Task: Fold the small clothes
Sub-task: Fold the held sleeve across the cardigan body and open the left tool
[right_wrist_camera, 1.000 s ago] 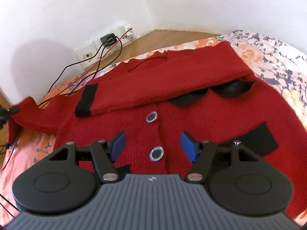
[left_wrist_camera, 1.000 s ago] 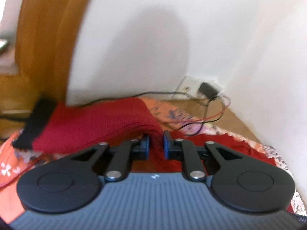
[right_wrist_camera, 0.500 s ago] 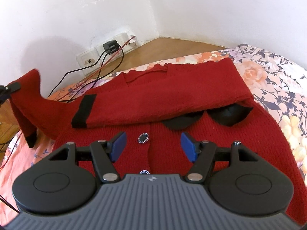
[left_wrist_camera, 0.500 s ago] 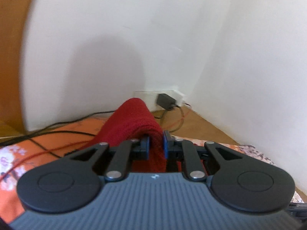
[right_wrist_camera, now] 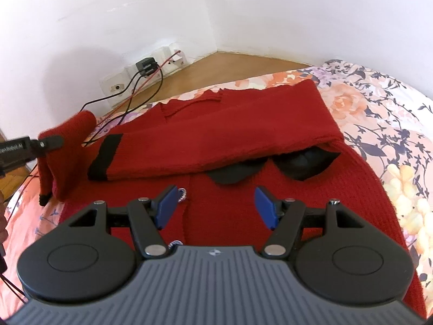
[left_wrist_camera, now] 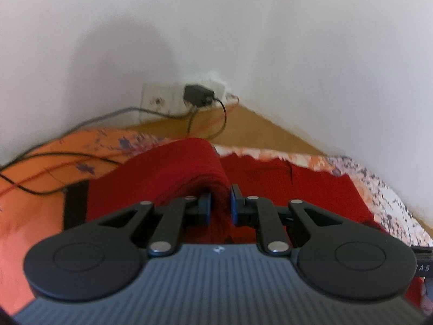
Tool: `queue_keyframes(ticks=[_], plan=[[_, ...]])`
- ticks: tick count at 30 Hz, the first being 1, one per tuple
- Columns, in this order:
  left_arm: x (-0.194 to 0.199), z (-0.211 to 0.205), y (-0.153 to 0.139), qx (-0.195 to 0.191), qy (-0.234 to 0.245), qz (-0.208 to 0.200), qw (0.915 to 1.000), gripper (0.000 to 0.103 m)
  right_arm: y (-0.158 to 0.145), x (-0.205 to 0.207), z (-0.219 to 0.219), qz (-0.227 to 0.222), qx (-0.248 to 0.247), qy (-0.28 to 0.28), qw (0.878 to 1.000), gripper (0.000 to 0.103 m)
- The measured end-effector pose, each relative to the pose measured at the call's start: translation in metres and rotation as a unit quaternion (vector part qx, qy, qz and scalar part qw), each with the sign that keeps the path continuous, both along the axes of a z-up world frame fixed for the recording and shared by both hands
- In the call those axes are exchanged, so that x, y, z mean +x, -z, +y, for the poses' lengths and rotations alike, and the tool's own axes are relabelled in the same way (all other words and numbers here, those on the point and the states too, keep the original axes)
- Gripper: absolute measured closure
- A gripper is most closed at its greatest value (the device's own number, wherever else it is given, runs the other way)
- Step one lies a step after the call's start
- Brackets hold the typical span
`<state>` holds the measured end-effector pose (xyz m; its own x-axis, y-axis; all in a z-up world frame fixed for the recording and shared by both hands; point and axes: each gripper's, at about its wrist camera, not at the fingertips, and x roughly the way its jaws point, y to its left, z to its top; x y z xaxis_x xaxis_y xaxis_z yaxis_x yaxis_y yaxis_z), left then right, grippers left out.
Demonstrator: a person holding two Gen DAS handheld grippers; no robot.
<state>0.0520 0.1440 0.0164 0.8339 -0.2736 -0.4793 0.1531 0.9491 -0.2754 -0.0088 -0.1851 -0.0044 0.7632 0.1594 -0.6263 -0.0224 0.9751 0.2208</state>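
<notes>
A small red knit cardigan (right_wrist_camera: pixel 284 205) with a black collar and silver buttons lies on the flowered bedsheet (right_wrist_camera: pixel 379 103). One sleeve (right_wrist_camera: pixel 216 146) with a black cuff is folded across its chest. My left gripper (left_wrist_camera: pixel 219 205) is shut on the other sleeve (left_wrist_camera: pixel 184 173), which drapes over its fingers. From the right wrist view that sleeve (right_wrist_camera: pixel 67 149) hangs lifted at the cardigan's left side, held by the left gripper (right_wrist_camera: pixel 47 143). My right gripper (right_wrist_camera: pixel 216 205) hovers open above the cardigan's button line, holding nothing.
White walls meet in a corner behind the bed. A wall socket strip (right_wrist_camera: pixel 140 73) with a black plug and black and red cables (right_wrist_camera: pixel 130 100) sits by the wooden bed edge (right_wrist_camera: pixel 230 65). Cables (left_wrist_camera: pixel 40 168) trail over the orange sheet at the left.
My left gripper has lifted the sleeve off the bed and swung it toward the cardigan's body. My right gripper has drawn back slightly, staying open.
</notes>
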Motion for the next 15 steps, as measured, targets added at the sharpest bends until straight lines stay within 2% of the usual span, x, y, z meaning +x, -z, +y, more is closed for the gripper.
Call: queue_keyframes(ticks=[7,13,15], plan=[[0.003,-0.015,0.023,0.000,0.024,0.046,0.9986,0.085,0.003,0.000,-0.010,0.003,0.004,0.008,1.000,0.033],[0.008,-0.027,0.036,0.024,0.035,0.078,0.9961,0.085,0.005,0.002,-0.011,0.007,0.007,0.008,1.000,0.033],[0.011,-0.027,0.040,0.023,0.036,0.093,0.9948,0.080,0.005,0.003,-0.011,0.008,0.007,0.007,1.000,0.033]])
